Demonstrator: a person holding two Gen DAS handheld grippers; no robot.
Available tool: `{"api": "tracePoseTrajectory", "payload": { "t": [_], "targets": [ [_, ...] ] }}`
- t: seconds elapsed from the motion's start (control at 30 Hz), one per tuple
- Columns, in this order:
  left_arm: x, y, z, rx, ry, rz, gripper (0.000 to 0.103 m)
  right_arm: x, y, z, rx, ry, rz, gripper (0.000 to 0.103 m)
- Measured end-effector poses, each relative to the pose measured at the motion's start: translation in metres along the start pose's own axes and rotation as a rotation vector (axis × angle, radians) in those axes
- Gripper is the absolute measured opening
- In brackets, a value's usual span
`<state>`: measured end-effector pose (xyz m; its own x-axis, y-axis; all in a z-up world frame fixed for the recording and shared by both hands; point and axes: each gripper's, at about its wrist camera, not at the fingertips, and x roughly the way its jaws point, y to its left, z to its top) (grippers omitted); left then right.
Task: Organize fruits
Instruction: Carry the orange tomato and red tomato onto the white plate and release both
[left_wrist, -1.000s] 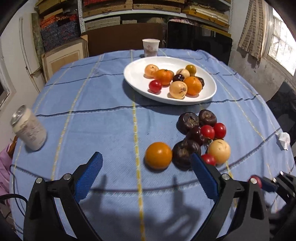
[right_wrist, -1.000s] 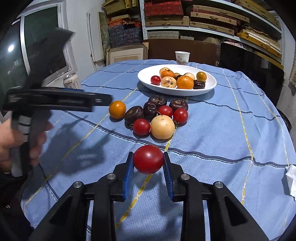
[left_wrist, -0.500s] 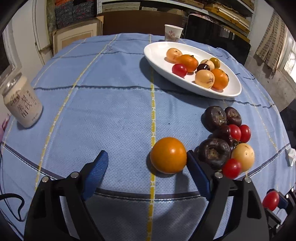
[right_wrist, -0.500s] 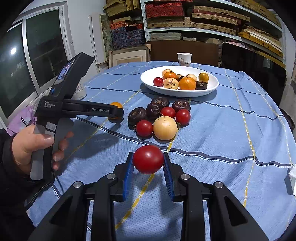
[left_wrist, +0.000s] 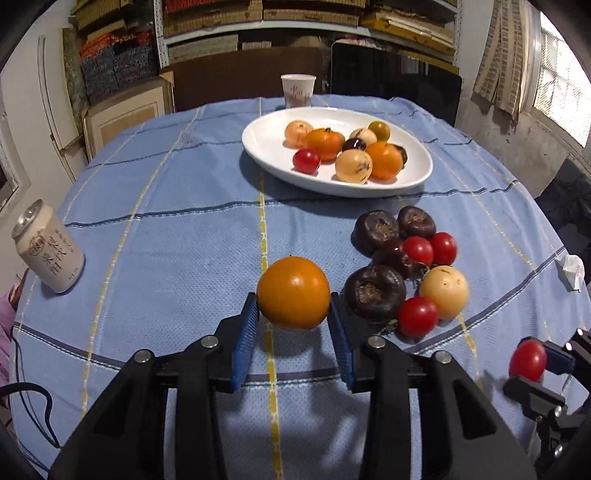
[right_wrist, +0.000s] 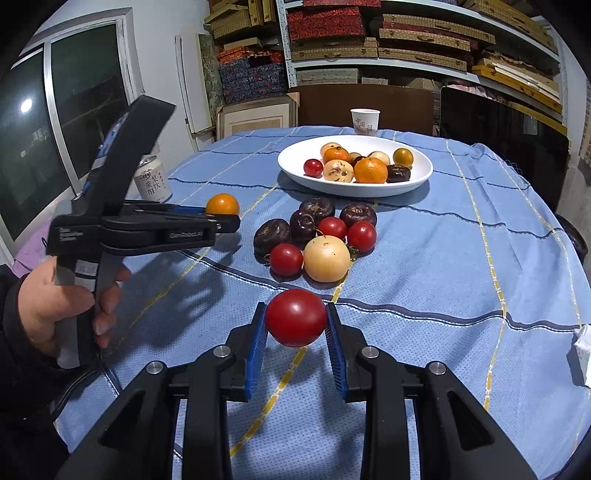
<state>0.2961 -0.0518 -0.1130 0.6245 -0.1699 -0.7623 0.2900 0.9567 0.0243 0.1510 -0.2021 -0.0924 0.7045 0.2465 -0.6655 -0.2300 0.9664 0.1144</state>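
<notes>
Here the left claw (left_wrist: 293, 314) is closing on an orange (left_wrist: 293, 292), and its two blue pads (left_wrist: 244, 338) already touch the sides of the fruit. In the right wrist view the same orange (right_wrist: 222, 204) shows at the tip of the left claw (right_wrist: 225, 218), which a hand (right_wrist: 55, 306) holds by the handle. Whether the orange rests on the desk or is lifted, I cannot tell.

The right claw (right_wrist: 296, 319) is pinching a red tomato (right_wrist: 296, 317) between its pads, above the blue cloth (right_wrist: 461, 266) of the desk. From the left wrist view this tomato (left_wrist: 527, 360) appears at the lower right edge.

Between the claws and the plate (left_wrist: 266, 147) lies a loose group of fruits on the cloth: dark brown fruits (left_wrist: 375, 293), small red tomatoes (left_wrist: 417, 316) and one pale yellow fruit (left_wrist: 444, 291). They lie close together, several touching. The group is just to the right of the orange in the left wrist view.

The white plate stands further back on the desk and carries several fruits: two oranges, a red tomato, pale ones, a dark one and a small yellow-green one. Behind the plate stands a paper cup (left_wrist: 298, 90). A drink can (left_wrist: 48, 251) stands near the left edge of the desk, well apart from the fruits. A crumpled white paper (left_wrist: 571, 267) lies at the right edge.
</notes>
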Motion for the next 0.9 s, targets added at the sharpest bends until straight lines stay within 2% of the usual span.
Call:
{"api": "tracePoseTrajectory", "payload": {
  "t": [0.17,0.53,0.9],
  "targets": [
    [-0.033,-0.006,-0.009,0.026,-0.075,0.051,0.037,-0.004,0.000,0.000,-0.001,-0.015,-0.027,0.031],
    [-0.114,-0.019,-0.021,0.041,-0.221,0.020,0.037,-0.048,0.001,0.013,-0.033,-0.131,-0.153,0.031],
    [-0.151,-0.017,-0.025,0.033,-0.273,0.001,0.037,-0.072,-0.018,0.021,0.033,-0.181,-0.242,0.031]
  ]
}}
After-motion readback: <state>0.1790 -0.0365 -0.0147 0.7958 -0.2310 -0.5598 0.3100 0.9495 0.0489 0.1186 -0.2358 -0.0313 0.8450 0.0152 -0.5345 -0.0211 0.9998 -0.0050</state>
